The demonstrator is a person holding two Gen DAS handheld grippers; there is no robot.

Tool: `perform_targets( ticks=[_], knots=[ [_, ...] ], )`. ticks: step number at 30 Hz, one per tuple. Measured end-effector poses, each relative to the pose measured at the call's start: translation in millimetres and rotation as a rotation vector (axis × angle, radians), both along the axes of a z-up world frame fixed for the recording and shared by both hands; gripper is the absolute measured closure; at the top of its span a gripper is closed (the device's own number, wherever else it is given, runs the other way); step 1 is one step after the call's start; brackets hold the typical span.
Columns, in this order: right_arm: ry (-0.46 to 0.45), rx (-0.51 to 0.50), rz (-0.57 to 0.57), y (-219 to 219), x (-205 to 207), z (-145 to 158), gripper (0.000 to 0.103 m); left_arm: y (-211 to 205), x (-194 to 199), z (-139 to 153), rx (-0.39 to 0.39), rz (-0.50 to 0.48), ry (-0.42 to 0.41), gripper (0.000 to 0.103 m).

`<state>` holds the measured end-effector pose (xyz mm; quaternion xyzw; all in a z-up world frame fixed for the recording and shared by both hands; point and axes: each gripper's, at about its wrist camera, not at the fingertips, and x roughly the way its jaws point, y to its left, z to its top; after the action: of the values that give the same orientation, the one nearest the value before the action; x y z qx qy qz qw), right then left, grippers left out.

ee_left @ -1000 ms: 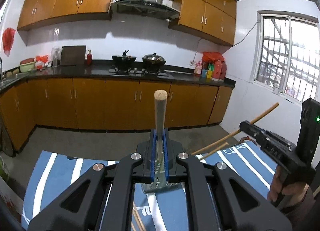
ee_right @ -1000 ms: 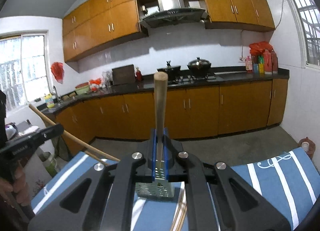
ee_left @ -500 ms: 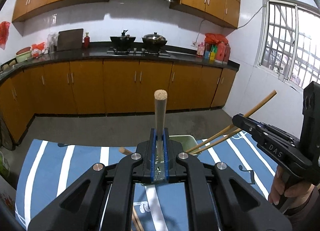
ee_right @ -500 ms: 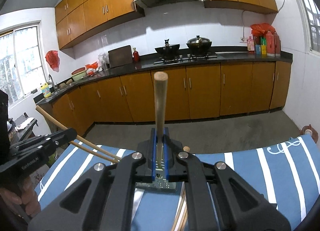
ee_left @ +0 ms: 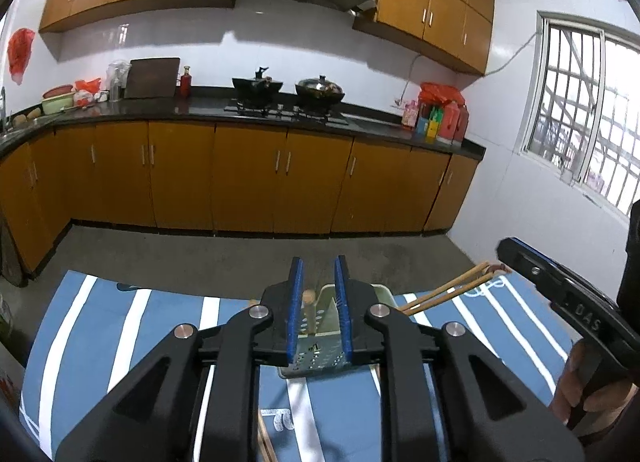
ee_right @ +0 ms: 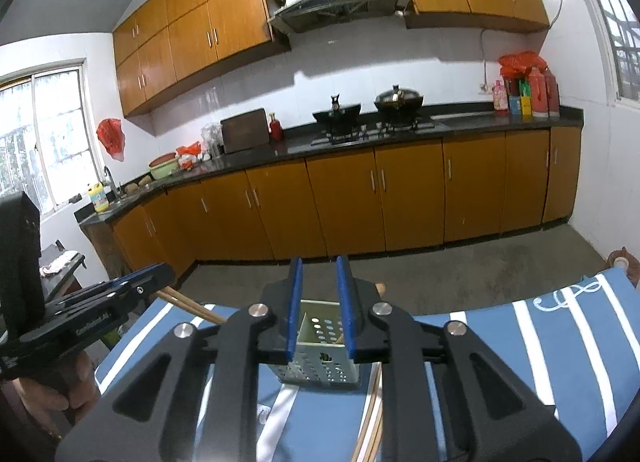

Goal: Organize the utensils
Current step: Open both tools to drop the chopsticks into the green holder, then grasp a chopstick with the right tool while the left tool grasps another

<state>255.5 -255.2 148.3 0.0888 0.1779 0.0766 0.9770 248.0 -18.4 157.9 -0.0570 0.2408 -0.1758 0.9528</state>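
Observation:
A perforated metal utensil holder [ee_left: 316, 360] [ee_right: 316, 370] stands on the blue striped cloth, right below both grippers. My left gripper [ee_left: 318, 262] has its jaws opening. A wooden chopstick end [ee_left: 308, 299] rests loose beside its left pad and drops into the holder. My right gripper [ee_right: 319, 262] is opening too, and a stick [ee_right: 339, 338] pokes up inside the holder between its pads. From the left wrist view, a pair of chopsticks [ee_left: 452, 290] leans out of the holder toward the right gripper [ee_left: 520, 258]. From the right wrist view, another pair [ee_right: 188, 304] leans toward the left gripper [ee_right: 156, 274].
Loose chopsticks [ee_right: 370, 422] lie on the striped cloth [ee_left: 120, 326] near me, partly under the fingers. Past the table's far edge are a grey floor and orange kitchen cabinets [ee_left: 248, 174]. A person's hand [ee_left: 588, 394] grips the right tool.
Both grippers dipped toward the holder, then their jaws parted. The chopsticks that stood clamped upright between the pads have slid down into the holder and lean outward.

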Motion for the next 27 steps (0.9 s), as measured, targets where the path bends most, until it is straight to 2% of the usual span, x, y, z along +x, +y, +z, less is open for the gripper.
perform_targets(
  ticks=[5,8,10,14,16,19,23,27],
  knots=[
    [-0.030,0.026,-0.057,-24,-37,-4,0.081,25,-24,12,-0.059,0.024,-0.054,0.086],
    [0.002,0.031,-0.107,-40,-50,-22,0.081,43,-36,8,-0.079,0.054,-0.059,0.086],
    [0.060,0.021,-0.145,-51,-54,-46,0.081,58,-43,-5,-0.068,0.095,-0.044,0.086],
    [0.222,0.019,-0.178,-59,-46,-104,0.081,79,-43,-50,0.009,0.185,0.047,0.086],
    [0.320,0.027,-0.155,-53,-40,-138,0.081,87,-37,-85,0.051,0.229,0.132,0.086],
    [0.428,0.025,-0.103,-32,-29,-175,0.081,91,-37,-124,0.071,0.254,0.218,0.086],
    [0.501,-0.004,-0.067,-9,-21,-204,0.084,83,-39,-161,0.096,0.256,0.295,0.086],
    [0.544,-0.019,-0.063,0,-17,-224,0.086,78,-42,-180,0.118,0.235,0.325,0.086]
  ],
)
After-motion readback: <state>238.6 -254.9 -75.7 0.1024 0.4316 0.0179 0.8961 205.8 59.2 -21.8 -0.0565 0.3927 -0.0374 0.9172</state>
